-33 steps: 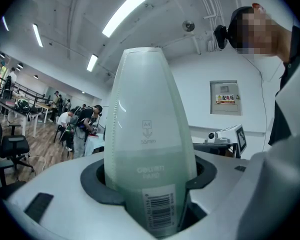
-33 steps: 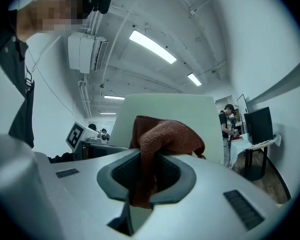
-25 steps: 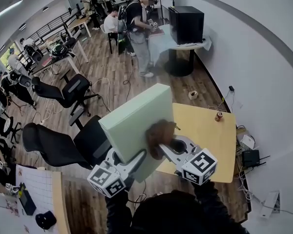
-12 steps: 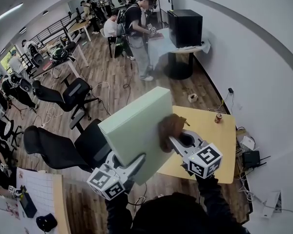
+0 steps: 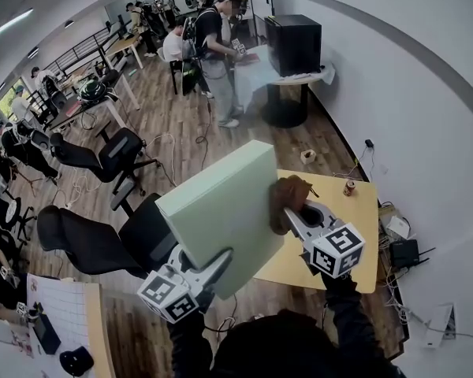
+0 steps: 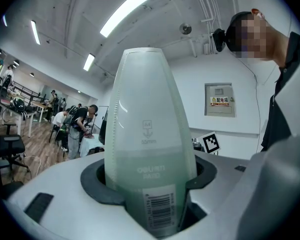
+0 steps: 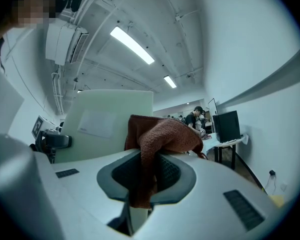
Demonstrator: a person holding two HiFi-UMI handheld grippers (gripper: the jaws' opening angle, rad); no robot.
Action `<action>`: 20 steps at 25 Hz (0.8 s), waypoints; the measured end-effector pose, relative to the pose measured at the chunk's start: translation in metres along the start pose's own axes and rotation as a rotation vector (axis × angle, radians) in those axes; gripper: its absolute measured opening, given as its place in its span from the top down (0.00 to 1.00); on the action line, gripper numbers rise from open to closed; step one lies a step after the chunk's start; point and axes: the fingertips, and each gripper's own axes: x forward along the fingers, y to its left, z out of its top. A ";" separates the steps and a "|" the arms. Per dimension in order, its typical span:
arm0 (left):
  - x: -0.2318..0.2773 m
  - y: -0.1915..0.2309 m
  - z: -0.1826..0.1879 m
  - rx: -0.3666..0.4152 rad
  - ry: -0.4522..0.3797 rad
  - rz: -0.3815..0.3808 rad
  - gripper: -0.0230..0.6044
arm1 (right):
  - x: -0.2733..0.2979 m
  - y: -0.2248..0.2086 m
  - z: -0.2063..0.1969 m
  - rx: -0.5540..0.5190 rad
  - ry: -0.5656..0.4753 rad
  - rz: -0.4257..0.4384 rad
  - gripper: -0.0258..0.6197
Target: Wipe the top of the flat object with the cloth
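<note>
Head view: flat object (image 5: 221, 207) held up tilted, off the table (image 5: 355, 219), bottom edge clamped in left gripper (image 5: 209, 268) at 6 o'clock. At its 3 o'clock edge, right gripper (image 5: 296, 217) pinched on cloth (image 5: 288, 198) (soft, limp). Prob. light, stiff, smooth; hold at bottom edge, firmly.

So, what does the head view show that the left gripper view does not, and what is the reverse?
Only the head view shows the brown cloth, against the green flat file, and the yellow table with a can. Only the left gripper view shows the barcode label on the file's spine, between the left hand-held gripper's jaws. Both show the file and people in the background.
</note>
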 end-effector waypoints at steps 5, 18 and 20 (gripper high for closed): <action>-0.004 0.014 0.004 -0.031 -0.031 0.045 0.45 | -0.013 0.009 0.015 -0.012 -0.036 0.012 0.85; 0.003 0.054 0.021 -0.074 -0.081 0.165 0.45 | -0.016 0.131 0.027 0.014 -0.091 0.367 0.85; 0.006 0.055 0.024 -0.078 -0.085 0.177 0.45 | -0.016 0.146 0.023 0.012 -0.083 0.418 0.85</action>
